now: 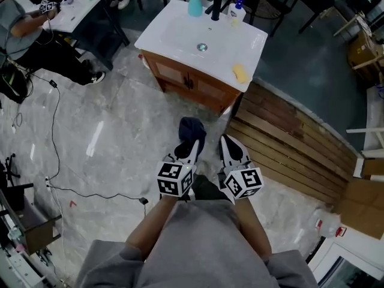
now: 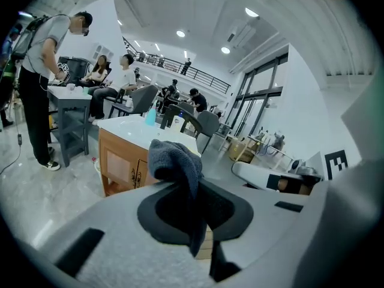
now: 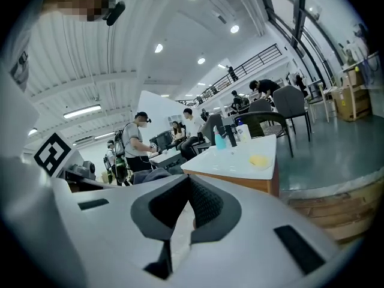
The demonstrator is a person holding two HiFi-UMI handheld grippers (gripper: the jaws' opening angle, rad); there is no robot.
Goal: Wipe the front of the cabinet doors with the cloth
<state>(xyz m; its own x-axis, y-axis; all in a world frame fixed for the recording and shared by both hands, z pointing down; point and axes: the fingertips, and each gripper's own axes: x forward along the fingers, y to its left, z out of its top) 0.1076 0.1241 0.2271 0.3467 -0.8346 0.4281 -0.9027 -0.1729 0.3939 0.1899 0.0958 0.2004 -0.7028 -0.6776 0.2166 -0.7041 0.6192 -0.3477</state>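
A wooden vanity cabinet (image 1: 191, 84) with a white sink top (image 1: 180, 38) stands ahead of me, its two doors facing me across the marble floor. My left gripper (image 1: 193, 144) is shut on a dark blue cloth (image 1: 192, 129), which bunches up above the jaws. In the left gripper view the cloth (image 2: 177, 161) hangs over the shut left gripper (image 2: 193, 206), with the cabinet doors (image 2: 123, 164) beyond it and well apart from it. My right gripper (image 1: 231, 152) is beside the left, shut with nothing in it. The right gripper (image 3: 187, 206) points past the cabinet's right end (image 3: 255, 182).
On the sink top are a yellow sponge (image 1: 240, 73), a teal bottle (image 1: 195, 3), a black faucet (image 1: 215, 8) and a soap bottle (image 1: 237, 12). A slatted wooden platform (image 1: 288, 143) lies right of the cabinet. A cable (image 1: 90, 192) crosses the floor at left. People sit at a table (image 1: 72, 11) at far left.
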